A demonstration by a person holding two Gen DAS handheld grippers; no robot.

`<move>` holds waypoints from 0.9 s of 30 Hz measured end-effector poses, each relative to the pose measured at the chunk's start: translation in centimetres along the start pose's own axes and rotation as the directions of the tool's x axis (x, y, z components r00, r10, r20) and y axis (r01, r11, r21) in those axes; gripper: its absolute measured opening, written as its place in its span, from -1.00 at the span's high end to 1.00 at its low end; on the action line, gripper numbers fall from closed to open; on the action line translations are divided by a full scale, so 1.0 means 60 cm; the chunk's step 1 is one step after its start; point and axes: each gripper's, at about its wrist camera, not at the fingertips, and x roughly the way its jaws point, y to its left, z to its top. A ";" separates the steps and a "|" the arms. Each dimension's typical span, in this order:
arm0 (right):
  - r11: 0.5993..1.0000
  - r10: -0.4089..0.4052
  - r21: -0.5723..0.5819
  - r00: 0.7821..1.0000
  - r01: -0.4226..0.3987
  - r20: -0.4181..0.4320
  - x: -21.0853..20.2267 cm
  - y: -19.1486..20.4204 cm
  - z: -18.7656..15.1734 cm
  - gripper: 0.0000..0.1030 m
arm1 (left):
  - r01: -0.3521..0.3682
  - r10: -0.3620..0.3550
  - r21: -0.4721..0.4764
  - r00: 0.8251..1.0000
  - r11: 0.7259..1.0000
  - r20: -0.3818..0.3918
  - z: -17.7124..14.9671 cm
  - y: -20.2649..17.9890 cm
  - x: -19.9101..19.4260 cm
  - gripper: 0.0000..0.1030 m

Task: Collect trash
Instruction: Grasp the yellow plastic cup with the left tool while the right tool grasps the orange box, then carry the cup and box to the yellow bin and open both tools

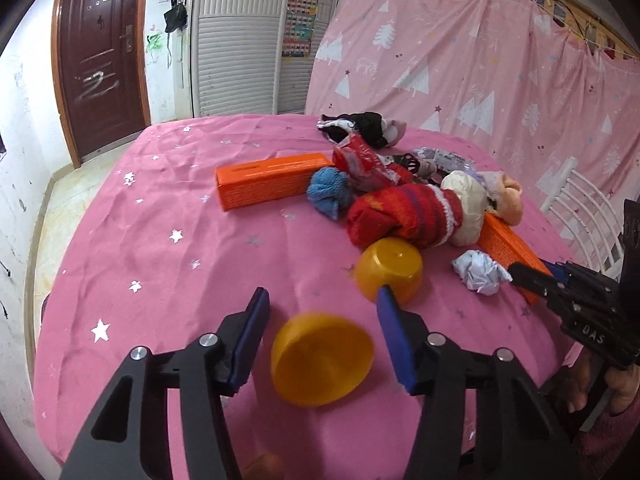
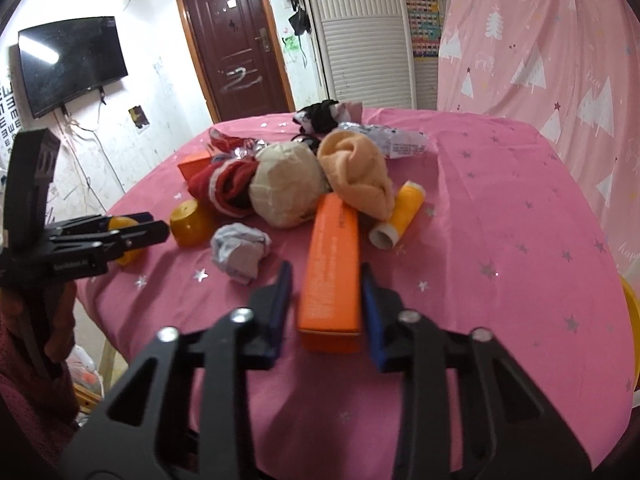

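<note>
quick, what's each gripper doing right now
Left gripper: open, fingers either side of a yellow cup, not closed on it.
Right gripper: open, straddling the end of an orange box, not gripping it.

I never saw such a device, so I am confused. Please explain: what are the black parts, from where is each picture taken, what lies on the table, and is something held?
A person holds two hand-held claws; each carries a camera looking along its fingers. The left claw is open around a yellow cup, not gripping. The right claw is open around an orange box. On the pink tablecloth lie rolled socks, another yellow cup and a crumpled paper ball. Nothing is held.
</note>
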 end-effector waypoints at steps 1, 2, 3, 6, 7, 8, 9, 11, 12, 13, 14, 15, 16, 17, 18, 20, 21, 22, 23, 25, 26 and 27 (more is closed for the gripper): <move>1.000 -0.004 -0.001 1.000 0.004 0.003 0.000 0.000 -0.001 0.54 | -0.002 0.002 -0.002 1.000 1.000 -0.002 -0.002 0.003 -0.003 0.03; 1.000 -0.006 -0.003 1.000 0.006 0.004 0.002 -0.002 0.001 0.56 | -0.004 0.003 -0.004 1.000 1.000 -0.002 -0.006 0.004 -0.006 0.03; 1.000 -0.006 -0.003 1.000 0.006 0.007 0.002 -0.002 0.000 0.57 | -0.005 0.005 -0.005 1.000 1.000 -0.002 -0.009 0.006 -0.009 0.03; 1.000 0.002 0.007 1.000 -0.002 0.015 0.002 -0.005 0.001 0.57 | -0.011 0.011 -0.014 1.000 1.000 0.004 -0.016 0.012 -0.019 0.10; 1.000 0.004 0.009 1.000 -0.004 0.016 0.002 -0.006 0.002 0.57 | -0.017 0.017 -0.017 1.000 1.000 0.007 -0.018 0.014 -0.020 0.33; 1.000 0.007 0.012 1.000 -0.007 0.019 0.000 -0.006 0.003 0.57 | -0.026 0.027 -0.025 1.000 0.999 0.010 -0.018 0.016 -0.020 0.32; 1.000 0.014 0.016 1.000 -0.014 0.025 -0.002 -0.007 0.003 0.57 | -0.021 0.022 -0.035 1.000 0.999 0.011 -0.018 0.019 -0.021 0.32; 1.000 0.023 0.015 0.999 -0.023 0.037 -0.009 -0.005 0.004 0.57 | -0.020 0.021 -0.040 1.000 0.999 0.013 -0.019 0.020 -0.022 0.32; 1.000 0.025 0.012 0.999 -0.026 0.046 -0.014 -0.004 0.005 0.57 | -0.025 0.025 -0.041 1.000 0.999 0.015 -0.019 0.020 -0.023 0.33; 0.999 0.030 0.012 0.998 -0.031 0.054 -0.018 -0.003 0.006 0.57 | -0.024 0.025 -0.042 1.000 0.999 0.017 -0.021 0.022 -0.024 0.33; 0.999 0.035 0.009 0.998 -0.036 0.060 -0.021 -0.001 0.006 0.57 | -0.027 0.028 -0.041 0.999 0.999 0.023 -0.020 0.021 -0.028 0.33; 0.999 0.035 0.004 0.997 -0.035 0.064 -0.023 0.000 0.008 0.57 | -0.032 0.033 -0.038 0.999 0.999 0.030 -0.019 0.021 -0.032 0.32; 0.999 0.034 0.001 0.997 -0.034 0.067 -0.024 0.001 0.010 0.57 | -0.040 0.041 -0.037 0.998 0.999 0.041 -0.016 0.020 -0.037 0.32; 0.999 0.036 0.002 0.997 -0.036 0.069 -0.025 0.001 0.012 0.57 | -0.045 0.047 -0.037 0.998 0.998 0.053 -0.014 0.020 -0.044 0.32; 0.999 0.041 0.002 0.996 -0.042 0.075 -0.027 0.001 0.014 0.57 | -0.050 0.052 -0.036 0.997 0.998 0.064 -0.011 0.019 -0.050 0.32; 0.999 0.043 -0.003 0.995 -0.043 0.089 -0.032 0.003 0.019 0.57 | -0.057 0.059 -0.035 0.995 0.998 0.085 -0.004 0.018 -0.065 0.32; 0.999 0.045 -0.005 0.994 -0.045 0.098 -0.037 0.003 0.022 0.57 | -0.056 0.059 -0.032 0.994 0.998 0.094 0.002 0.016 -0.070 0.32; 0.999 0.045 -0.007 0.993 -0.045 0.105 -0.041 0.003 0.025 0.57 | -0.055 0.058 -0.029 0.993 0.998 0.103 0.007 0.013 -0.074 0.32; 0.999 0.042 -0.009 0.993 -0.041 0.113 -0.045 0.001 0.028 0.57 | -0.055 0.057 -0.020 0.992 0.998 0.114 0.015 0.006 -0.079 0.32; 1.000 0.030 -0.008 0.991 -0.029 0.130 -0.055 -0.007 0.033 0.57 | -0.044 0.043 0.001 0.991 0.999 0.126 0.028 -0.011 -0.080 0.32; 1.000 0.023 -0.005 0.990 -0.023 0.136 -0.059 -0.011 0.035 0.57 | -0.033 0.031 0.018 0.991 0.999 0.132 0.038 -0.027 -0.080 0.32; 1.000 0.012 0.002 0.989 -0.012 0.147 -0.067 -0.020 0.037 0.57 | -0.023 0.019 0.032 0.991 0.999 0.135 0.043 -0.039 -0.078 0.32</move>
